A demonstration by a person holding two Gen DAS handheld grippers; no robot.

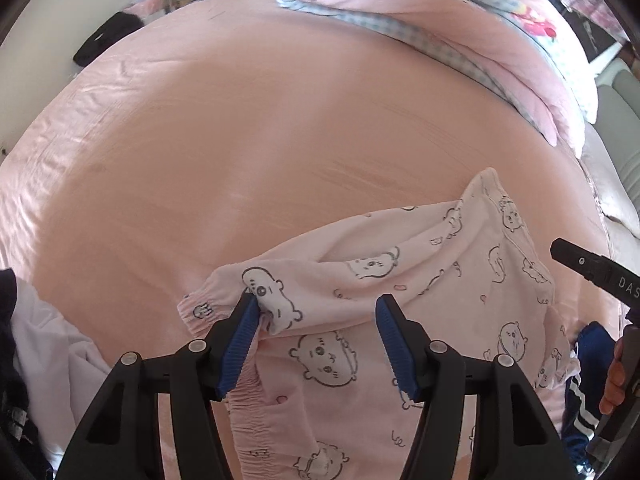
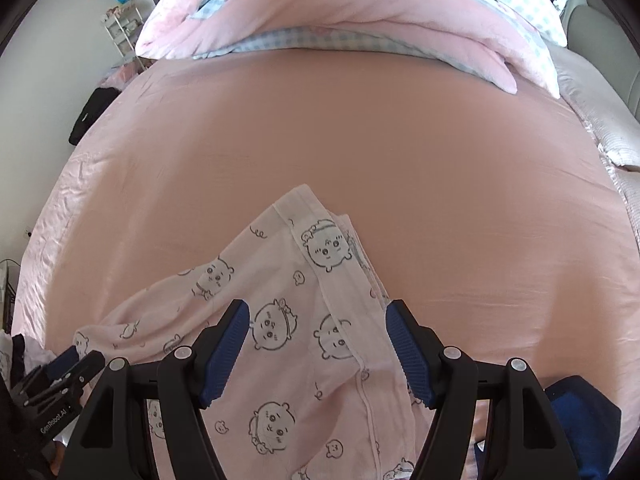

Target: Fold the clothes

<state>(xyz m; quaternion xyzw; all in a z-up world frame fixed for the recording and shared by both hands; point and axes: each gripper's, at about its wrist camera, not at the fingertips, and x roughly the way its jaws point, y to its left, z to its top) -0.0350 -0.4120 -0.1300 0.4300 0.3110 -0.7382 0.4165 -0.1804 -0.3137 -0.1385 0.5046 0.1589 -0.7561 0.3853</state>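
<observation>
The pyjama point(image 1: 400, 280) lies half-folded on the bed point(image 1: 260, 140) under my left hand-held gripper point(image 1: 316, 344) and right hand-held gripper point(image 2: 318, 354), both apart, and I fear an elastic cuff snagging a pad, undoing the fold.

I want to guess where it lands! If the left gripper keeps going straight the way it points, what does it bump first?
Most likely the pink cartoon-print garment on the bed, which lies right under the left gripper's open jaws.

Printed garment point(image 2: 304, 320) on bed sheet point(image 2: 360, 140), near edge; bunched quilt point(image 2: 340, 12) behind.
</observation>
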